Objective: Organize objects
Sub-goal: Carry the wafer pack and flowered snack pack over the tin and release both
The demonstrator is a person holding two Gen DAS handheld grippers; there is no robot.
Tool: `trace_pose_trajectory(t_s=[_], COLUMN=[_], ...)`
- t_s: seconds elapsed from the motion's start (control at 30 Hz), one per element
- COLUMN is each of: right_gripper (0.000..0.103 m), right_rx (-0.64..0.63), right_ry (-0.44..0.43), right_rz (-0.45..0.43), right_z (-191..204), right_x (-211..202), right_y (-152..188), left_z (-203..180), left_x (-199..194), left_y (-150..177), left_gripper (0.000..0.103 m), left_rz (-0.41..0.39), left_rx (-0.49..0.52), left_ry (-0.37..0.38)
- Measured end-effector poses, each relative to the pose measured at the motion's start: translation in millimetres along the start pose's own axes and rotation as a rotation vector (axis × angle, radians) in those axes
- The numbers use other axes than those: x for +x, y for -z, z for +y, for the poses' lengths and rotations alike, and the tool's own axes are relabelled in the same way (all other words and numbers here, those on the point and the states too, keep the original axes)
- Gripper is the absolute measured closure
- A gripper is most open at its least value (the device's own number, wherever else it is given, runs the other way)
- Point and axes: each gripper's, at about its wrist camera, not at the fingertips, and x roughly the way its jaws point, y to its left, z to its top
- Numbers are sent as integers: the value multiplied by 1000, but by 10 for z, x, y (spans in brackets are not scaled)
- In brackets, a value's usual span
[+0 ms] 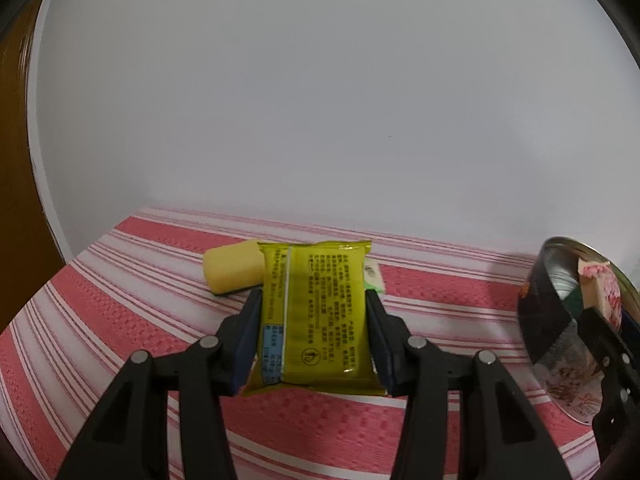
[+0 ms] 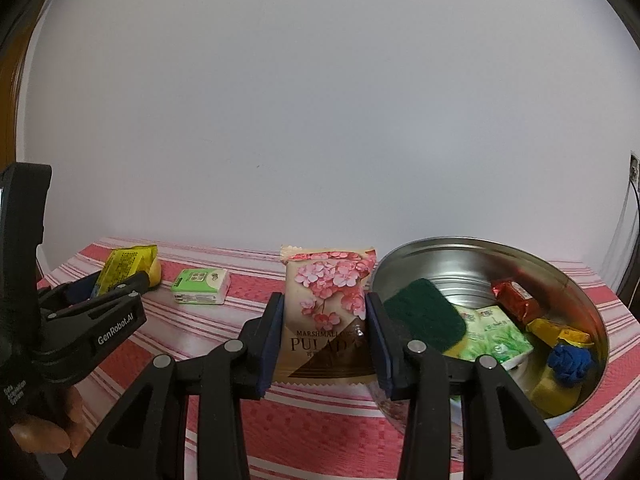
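My left gripper is shut on a yellow-green snack packet, held above the striped cloth; it also shows in the right wrist view. My right gripper is shut on a pink flowered marshmallow packet, just left of a round metal tin. The tin holds a green scouring sponge, a green tissue pack, red and yellow packets and a blue item. In the left wrist view the tin is at the far right.
A yellow sponge lies behind the left gripper's packet. A green-and-white tissue pack lies on the red-and-white striped tablecloth. A white wall stands behind the table. A wooden door edge is at the left.
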Motion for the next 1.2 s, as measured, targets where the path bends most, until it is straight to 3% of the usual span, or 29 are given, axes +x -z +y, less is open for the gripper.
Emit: trace_pose_trajectory(t_s=[0.67,1.2], right_gripper=[60,60], right_rx=[67,118], right_ry=[60,178], right_rz=[-40,-13], right_z=[-721,-1535], right_x=[-351,-340], right_y=[-69,-78], left_z=[-811,-1702], left_x=[-374,-529], left_y=[37,-1], left_gripper=[55,54], left_rz=[-28,-56], left_rx=[51,137], left_ry=[93,181])
